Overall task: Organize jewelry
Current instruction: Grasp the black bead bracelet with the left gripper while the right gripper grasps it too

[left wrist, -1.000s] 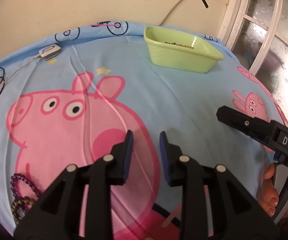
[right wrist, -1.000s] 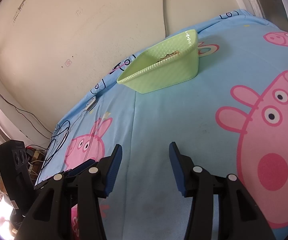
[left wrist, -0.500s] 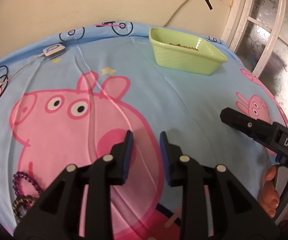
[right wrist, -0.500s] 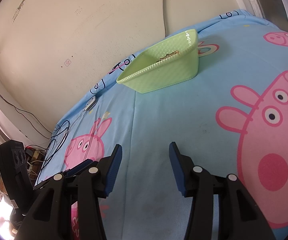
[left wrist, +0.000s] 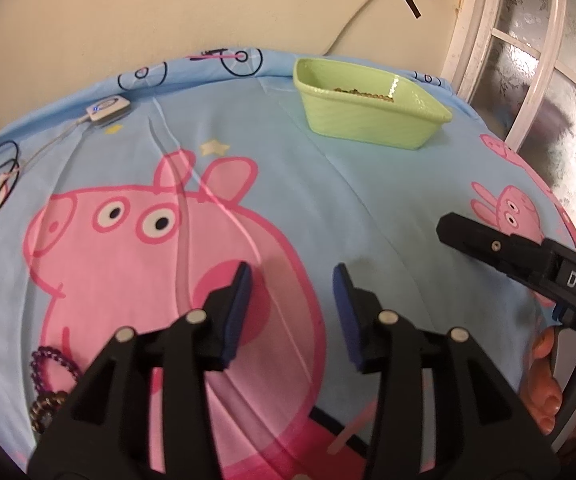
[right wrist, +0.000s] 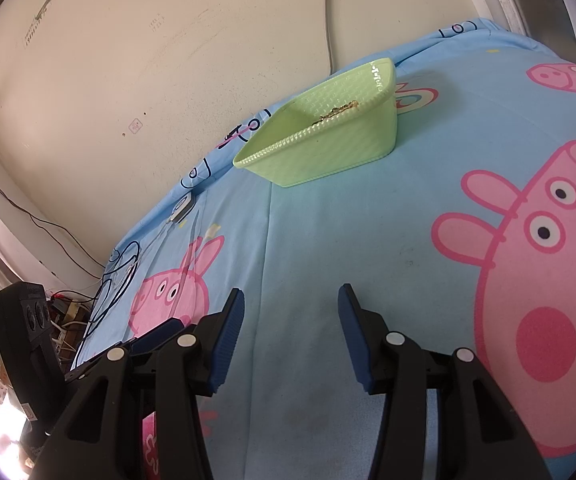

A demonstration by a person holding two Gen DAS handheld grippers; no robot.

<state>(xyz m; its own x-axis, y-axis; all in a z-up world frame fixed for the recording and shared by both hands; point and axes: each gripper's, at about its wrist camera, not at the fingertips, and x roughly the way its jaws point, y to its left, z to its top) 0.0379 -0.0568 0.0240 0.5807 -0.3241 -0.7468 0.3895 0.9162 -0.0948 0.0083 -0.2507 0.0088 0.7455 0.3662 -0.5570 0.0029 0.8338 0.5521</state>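
Purple bead bracelet (left wrist: 54, 364) lies on the bedsheet (left wrist: 327, 208) at the lower left of my left view, touching a darker brown-gold bead bracelet (left wrist: 46, 408) just below it. Both partly cut off by the frame edge and by my own left tongs (left wrist: 291, 308).

Handling, my guess: light, limp strands, smooth round beads that may roll or slip out of flat pads. Best to pinch across one side of the loop and lift slowly so it hangs free. The soft sheet will give under the tips; the two loops may snag on each other.

Green basket (left wrist: 367, 120) sits near the far edge of the bed, well apart from the bracelets. Some gold-brown beads show inside it; I cannot make out what piece.

Left tongs: opening, nothing between them, only sheet beneath. Right tongs (right wrist: 291, 320): parted, empty, hanging over bare sheet.

Hard to read: whether more jewelry lies below the frame. My right hand (left wrist: 547, 380) shows only as fingers at the edge.
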